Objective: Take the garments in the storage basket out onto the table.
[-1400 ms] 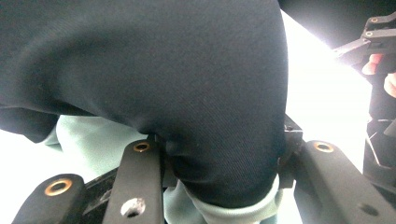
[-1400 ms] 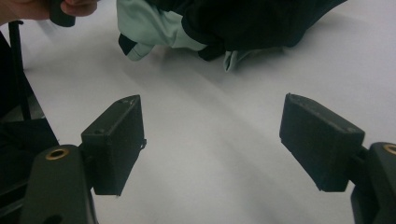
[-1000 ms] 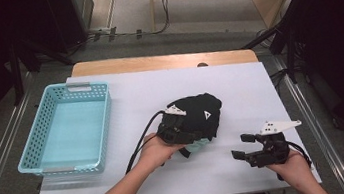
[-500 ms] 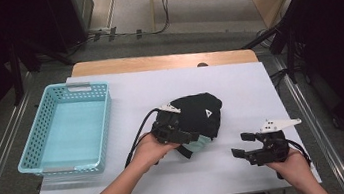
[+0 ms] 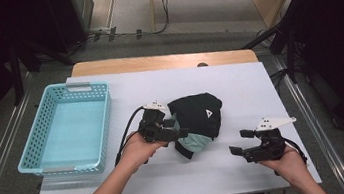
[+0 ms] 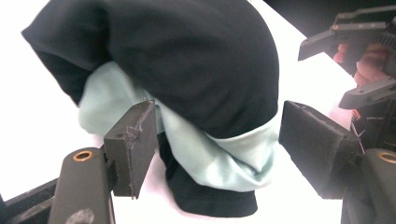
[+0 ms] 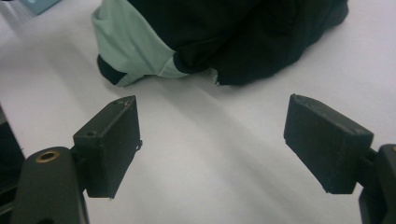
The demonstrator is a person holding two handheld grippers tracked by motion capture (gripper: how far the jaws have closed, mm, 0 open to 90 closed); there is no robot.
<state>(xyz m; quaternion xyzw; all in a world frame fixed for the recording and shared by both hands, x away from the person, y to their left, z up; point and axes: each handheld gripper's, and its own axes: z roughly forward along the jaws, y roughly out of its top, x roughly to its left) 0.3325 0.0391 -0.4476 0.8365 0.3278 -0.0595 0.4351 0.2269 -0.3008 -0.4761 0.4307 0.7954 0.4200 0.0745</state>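
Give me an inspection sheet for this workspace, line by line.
Surface: white table top, wooden strip along its far edge.
Job's things: black cap with pale green lining, crumpled mid-table; turquoise basket at left, nothing in it.
Clutter: nothing seen.
Grippers: left claw open, jaws astride the cap's lining edge; right claw open, apart from the cap.
Cables: black cable trailing from the left claw; more on the floor behind.
Surroundings: metal rails at both sides, dark room.
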